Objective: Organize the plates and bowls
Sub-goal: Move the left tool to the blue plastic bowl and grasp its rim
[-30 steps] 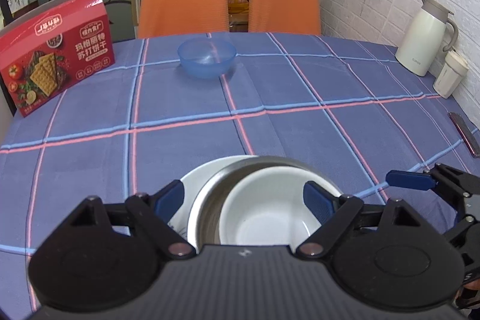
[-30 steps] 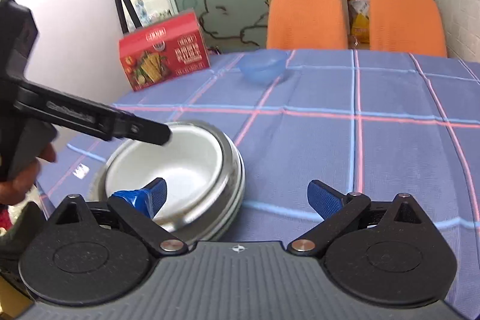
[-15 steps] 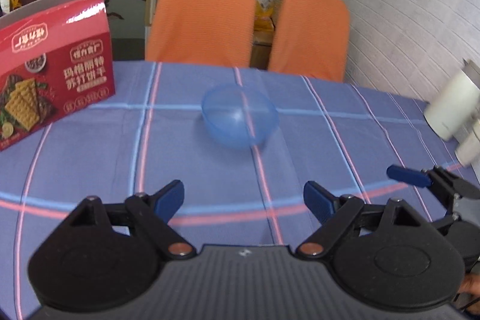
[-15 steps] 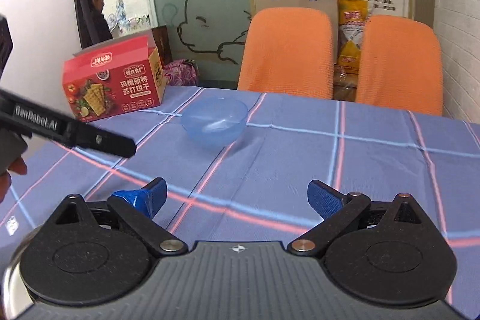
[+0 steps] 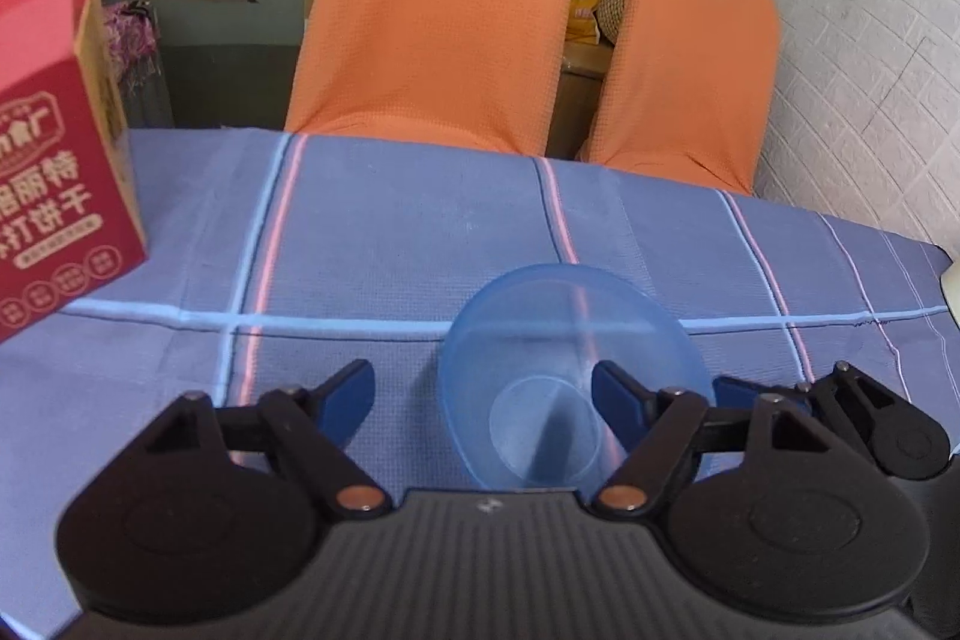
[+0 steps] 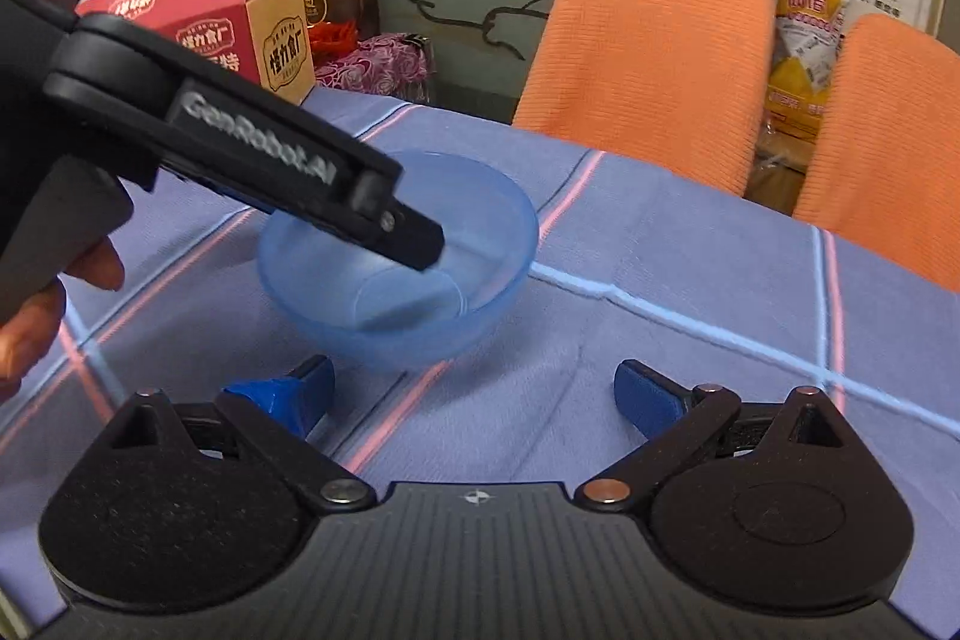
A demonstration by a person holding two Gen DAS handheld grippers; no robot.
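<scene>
The bowl point(image 5: 558, 340) is translucent blue plastic, smooth and faintly glossy. A woven, matt checked cloth point(image 5: 390, 232) covers the surface, and the chairs point(image 5: 438, 4) wear ribbed orange fabric. The left tool point(image 5: 483, 397) is matt black plastic (blue pads point(image 5: 345, 394)); the red box point(image 6: 198, 16) is glossy printed card.

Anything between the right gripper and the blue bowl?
No object: in the right wrist view only bare tablecloth separates the open right gripper from the blue bowl. The left gripper's finger reaches into the bowl.

Table, blue plaid cloth point(image 5: 420, 220); on it blue bowl point(image 5: 570, 376), red cracker box point(image 5: 54, 196).
</scene>
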